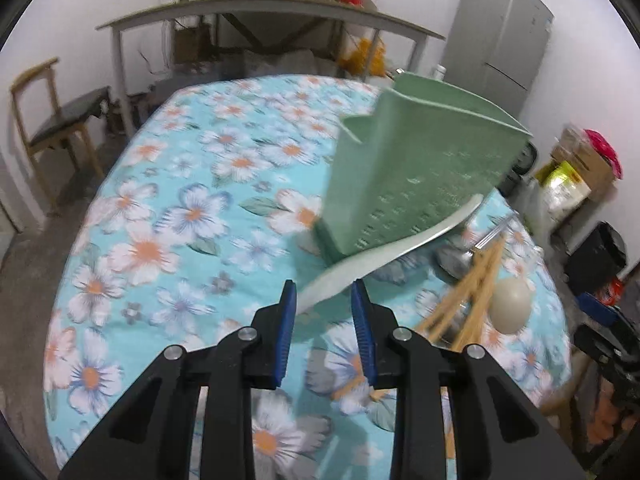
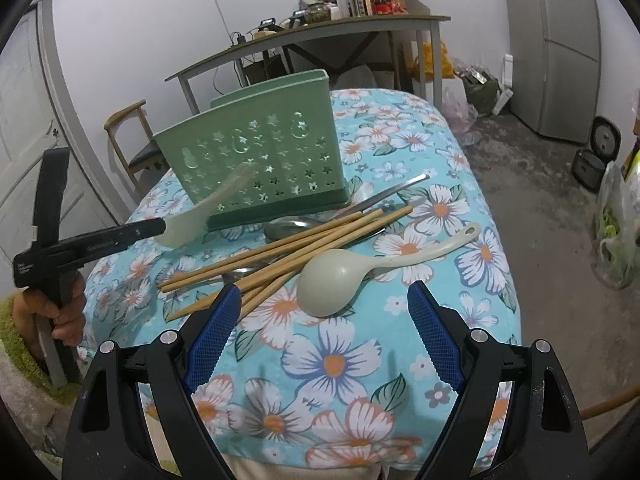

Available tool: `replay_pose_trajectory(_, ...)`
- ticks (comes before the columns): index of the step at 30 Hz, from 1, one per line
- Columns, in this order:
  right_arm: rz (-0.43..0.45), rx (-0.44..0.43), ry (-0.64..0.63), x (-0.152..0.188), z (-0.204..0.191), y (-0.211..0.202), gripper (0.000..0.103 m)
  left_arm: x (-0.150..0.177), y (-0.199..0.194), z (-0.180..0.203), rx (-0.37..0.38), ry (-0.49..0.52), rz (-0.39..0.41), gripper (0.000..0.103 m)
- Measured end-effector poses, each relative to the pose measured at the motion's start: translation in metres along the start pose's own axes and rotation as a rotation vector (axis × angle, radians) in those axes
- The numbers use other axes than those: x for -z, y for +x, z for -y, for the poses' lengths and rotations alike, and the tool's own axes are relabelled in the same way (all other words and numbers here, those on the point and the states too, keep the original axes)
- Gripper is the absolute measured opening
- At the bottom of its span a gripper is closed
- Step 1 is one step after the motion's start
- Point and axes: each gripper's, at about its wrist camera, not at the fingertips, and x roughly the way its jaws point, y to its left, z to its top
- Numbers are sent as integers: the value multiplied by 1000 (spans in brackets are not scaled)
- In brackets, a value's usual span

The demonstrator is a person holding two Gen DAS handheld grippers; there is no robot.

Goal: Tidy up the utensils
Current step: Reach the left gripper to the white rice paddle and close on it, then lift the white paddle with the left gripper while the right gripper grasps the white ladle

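My left gripper (image 1: 324, 292) is shut on the broad end of a pale rice paddle (image 1: 392, 248), which hangs above the cloth in front of the green perforated utensil holder (image 1: 400, 168). In the right wrist view the left gripper (image 2: 160, 226) holds the paddle (image 2: 208, 204) against the holder's (image 2: 256, 160) front left. My right gripper (image 2: 324, 296) stands open and holds nothing, just above a pale ladle (image 2: 336, 280). Wooden chopsticks (image 2: 288, 248) and metal spoons (image 2: 296, 226) lie in a pile before the holder.
A floral cloth covers the round table (image 2: 340, 364). A wooden chair (image 1: 48, 120) and a cluttered side table (image 1: 260, 12) stand beyond it. A grey fridge (image 2: 560, 48) and plastic bags (image 2: 616, 224) line the right side of the room.
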Motion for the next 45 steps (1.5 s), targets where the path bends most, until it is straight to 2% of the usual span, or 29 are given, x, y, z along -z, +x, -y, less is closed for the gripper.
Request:
replay_pose_trajectory(7,17,17,-17,4,-8,-14,80,9,19,-9,-7,1,-10,27)
replay_pose_trajectory(12,25,35,-21,7,-11,-21,80,9,23,-6,-2,15,20,27)
replay_pose_trajectory(16,22,47,-20,5,-9,-19,80,6,23,4,-21,90,59,27)
replay_pose_trajectory(19,15,53,-17,4,-9,-15,80,7,30,12,-34,158,47,27)
replay_pose_trajectory(24,-6,56,-15,4,-8,-5,80,7,42,11,-21,174,27,27)
replay_pose_trajectory(26,-12,56,-16,3,-8,-1,80,9,42,10,-8,165,36,16)
replay_pose_trajectory(30,-14,59,-26,1,-7,5,80,11,31,10,12,167,65,11)
replay_pose_trajectory(35,-12,83,-64,2,-4,14,74,11,7,16,33,163,112,7)
replay_pose_trajectory(39,2,131,-151,5,-1,23,67,8,-11,19,57,137,141,4)
replay_pose_trajectory(45,17,269,-419,18,-7,39,53,4,-35,27,76,115,187,1)
